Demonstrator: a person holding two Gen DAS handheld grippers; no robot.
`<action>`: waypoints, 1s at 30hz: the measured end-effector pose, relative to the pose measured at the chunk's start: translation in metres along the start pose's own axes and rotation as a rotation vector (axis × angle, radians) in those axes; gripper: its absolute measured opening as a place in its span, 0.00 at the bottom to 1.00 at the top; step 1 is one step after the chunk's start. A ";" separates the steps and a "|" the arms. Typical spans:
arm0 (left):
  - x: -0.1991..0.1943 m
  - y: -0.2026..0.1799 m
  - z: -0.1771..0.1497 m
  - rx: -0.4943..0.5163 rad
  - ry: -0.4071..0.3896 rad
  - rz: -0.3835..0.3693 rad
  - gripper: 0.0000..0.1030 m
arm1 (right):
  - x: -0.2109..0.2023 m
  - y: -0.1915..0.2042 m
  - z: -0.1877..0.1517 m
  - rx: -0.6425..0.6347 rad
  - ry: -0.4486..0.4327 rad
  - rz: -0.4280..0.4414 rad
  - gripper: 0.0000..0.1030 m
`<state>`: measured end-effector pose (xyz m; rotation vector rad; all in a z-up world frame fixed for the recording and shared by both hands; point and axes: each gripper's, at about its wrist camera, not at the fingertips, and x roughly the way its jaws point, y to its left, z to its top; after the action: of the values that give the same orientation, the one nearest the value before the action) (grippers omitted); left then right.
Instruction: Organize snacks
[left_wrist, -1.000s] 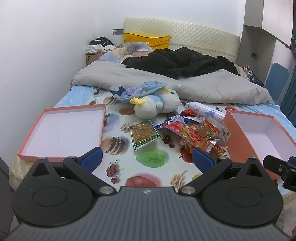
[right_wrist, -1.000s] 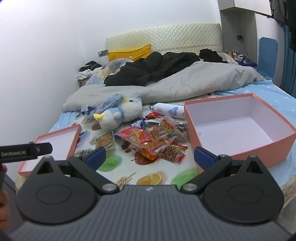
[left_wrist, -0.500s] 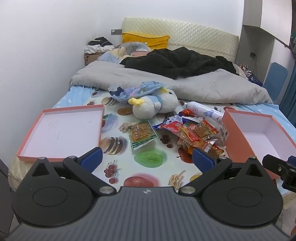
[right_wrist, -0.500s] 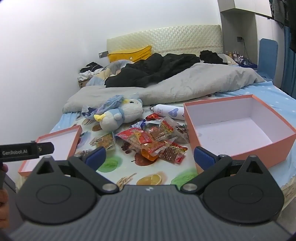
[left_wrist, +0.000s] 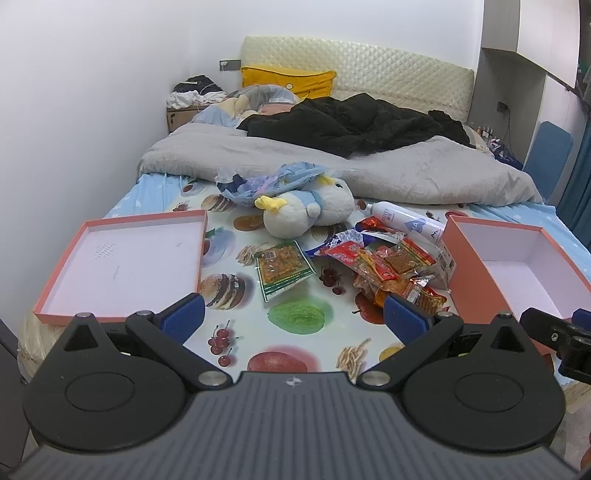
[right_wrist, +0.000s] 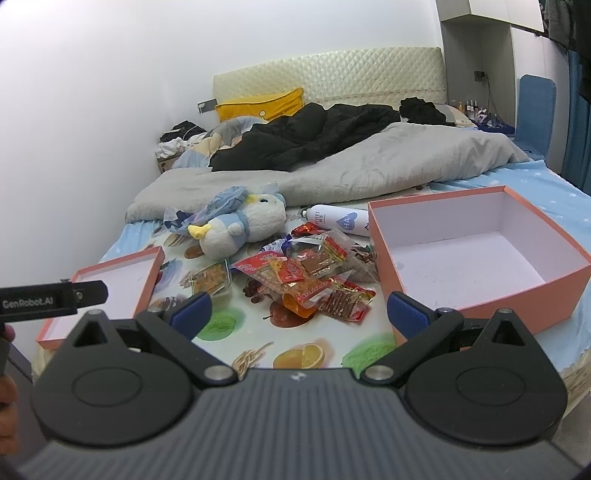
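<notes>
Hovering short of the bed, left gripper (left_wrist: 293, 317) and right gripper (right_wrist: 299, 312) both spread wide, holding nothing; snack pile (right_wrist: 310, 273) lies between lid (left_wrist: 125, 258) and box (right_wrist: 476, 258). Risks, as I judge: slick overlapping packets could slip or come up two at once; the plush (right_wrist: 240, 225) and bottle (right_wrist: 340, 219) touching the pile could get dragged along.

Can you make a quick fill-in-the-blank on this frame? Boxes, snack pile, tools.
1. The deep pink box holds ____ snacks so far.
2. The green-edged snack packet lies between the shallow lid and the ____ of snacks.
3. Both the left tool and right tool have their jaws ____.
4. The white bottle lies on its ____ behind the snacks.

Missing words: no; pile; open; side
</notes>
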<state>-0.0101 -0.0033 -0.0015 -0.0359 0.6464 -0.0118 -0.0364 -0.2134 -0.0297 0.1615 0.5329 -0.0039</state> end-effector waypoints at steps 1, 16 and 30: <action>0.000 0.000 0.000 0.000 0.001 -0.003 1.00 | 0.000 0.000 0.000 0.001 0.000 -0.001 1.00; 0.000 -0.002 -0.001 0.014 0.009 -0.015 1.00 | 0.003 -0.002 0.000 0.021 0.007 0.035 1.00; 0.005 -0.005 0.003 0.029 0.019 -0.036 1.00 | -0.001 -0.004 -0.001 0.061 0.001 0.035 1.00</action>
<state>-0.0048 -0.0081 -0.0020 -0.0193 0.6640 -0.0565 -0.0379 -0.2177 -0.0306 0.2300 0.5308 0.0140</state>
